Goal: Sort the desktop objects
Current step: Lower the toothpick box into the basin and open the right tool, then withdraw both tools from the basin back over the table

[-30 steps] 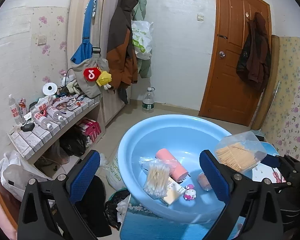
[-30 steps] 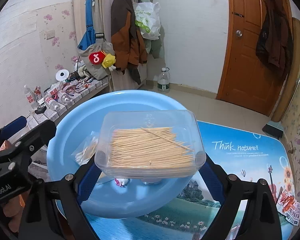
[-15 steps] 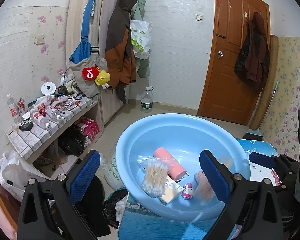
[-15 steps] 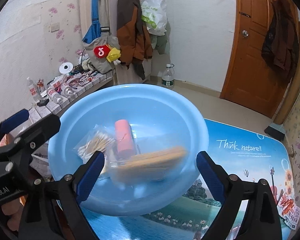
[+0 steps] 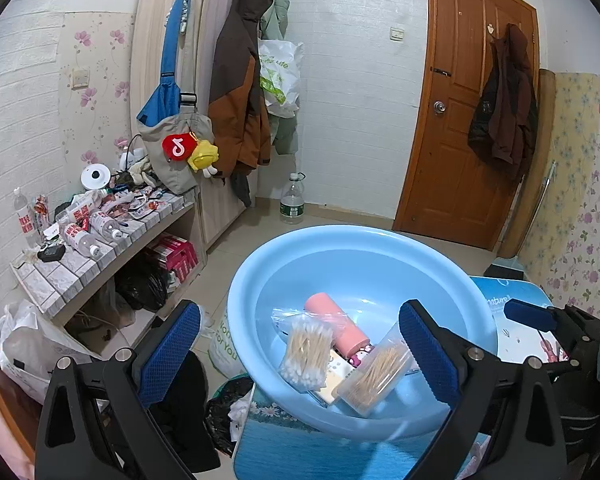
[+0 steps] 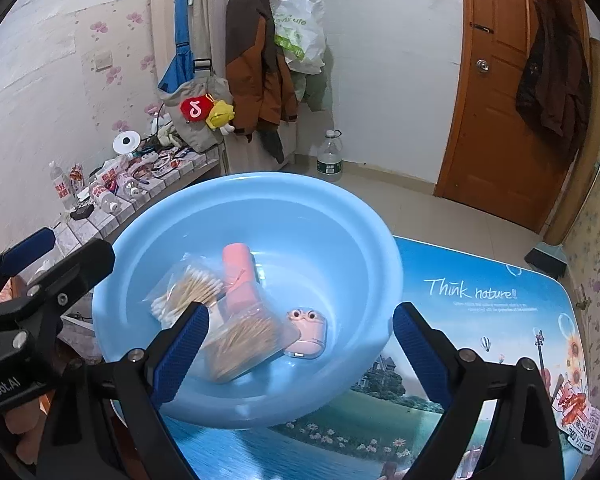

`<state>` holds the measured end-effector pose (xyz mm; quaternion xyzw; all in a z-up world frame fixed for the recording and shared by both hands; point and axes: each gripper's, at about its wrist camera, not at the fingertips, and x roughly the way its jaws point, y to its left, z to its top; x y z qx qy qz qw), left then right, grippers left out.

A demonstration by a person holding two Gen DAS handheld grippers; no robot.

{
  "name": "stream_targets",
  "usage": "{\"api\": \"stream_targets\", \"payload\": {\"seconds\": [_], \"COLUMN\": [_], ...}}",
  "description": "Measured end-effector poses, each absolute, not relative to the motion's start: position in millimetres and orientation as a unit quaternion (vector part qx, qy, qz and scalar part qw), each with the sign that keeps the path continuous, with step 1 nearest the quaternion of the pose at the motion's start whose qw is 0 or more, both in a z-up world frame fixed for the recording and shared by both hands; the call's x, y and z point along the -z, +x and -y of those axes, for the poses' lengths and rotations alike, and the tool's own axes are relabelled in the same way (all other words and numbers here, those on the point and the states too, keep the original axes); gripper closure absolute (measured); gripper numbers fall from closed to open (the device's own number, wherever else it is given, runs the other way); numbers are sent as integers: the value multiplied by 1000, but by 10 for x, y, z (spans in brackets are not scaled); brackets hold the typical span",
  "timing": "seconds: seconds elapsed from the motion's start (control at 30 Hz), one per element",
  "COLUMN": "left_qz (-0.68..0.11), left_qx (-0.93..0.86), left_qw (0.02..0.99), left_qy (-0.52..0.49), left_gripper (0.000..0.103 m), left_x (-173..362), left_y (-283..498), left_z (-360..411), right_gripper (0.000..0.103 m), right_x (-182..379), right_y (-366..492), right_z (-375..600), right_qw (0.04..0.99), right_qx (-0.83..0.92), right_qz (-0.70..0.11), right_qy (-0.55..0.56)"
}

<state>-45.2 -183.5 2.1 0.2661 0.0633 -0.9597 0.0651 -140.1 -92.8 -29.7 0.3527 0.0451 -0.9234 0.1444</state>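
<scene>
A light blue basin (image 6: 284,200) (image 5: 340,240) stands on the table's left part. Inside lie a clear toothpick box (image 6: 244,344) (image 5: 376,376) on its side, a bag of cotton swabs (image 6: 188,288) (image 5: 306,350), a pink cylinder (image 6: 238,276) (image 5: 336,322) and a pink case with eyes (image 6: 306,326). My right gripper (image 6: 300,344) is open and empty above the basin's near side. My left gripper (image 5: 300,356) is open and empty at the basin's left; it also shows in the right wrist view (image 6: 40,260).
The table has a blue landscape mat (image 6: 480,320) with a leaflet (image 6: 576,404) at its right edge. A cluttered tiled shelf (image 5: 100,224) stands at the left wall. Coats (image 5: 240,80), a water bottle (image 5: 292,200) and a wooden door (image 5: 460,120) are behind.
My right gripper opened and released the toothpick box, which dropped into the basin and now rests on its side. The left gripper stayed open and barely moved.
</scene>
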Motion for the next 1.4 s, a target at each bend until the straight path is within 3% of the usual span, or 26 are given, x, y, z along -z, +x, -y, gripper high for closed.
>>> {"api": "stream_targets", "payload": {"seconds": [1.4], "left_qz": [-31], "left_qx": [966], "left_qw": [49], "left_qy": [253], "left_gripper": [2], "left_x": [-270], "left_y": [-266], "left_z": [1306], "right_gripper": [9], "right_x": [32], "right_y": [-1129], "right_z": [248], "right_qw": [108], "right_qx": [938], "right_qz": [13], "right_qy": [329]}}
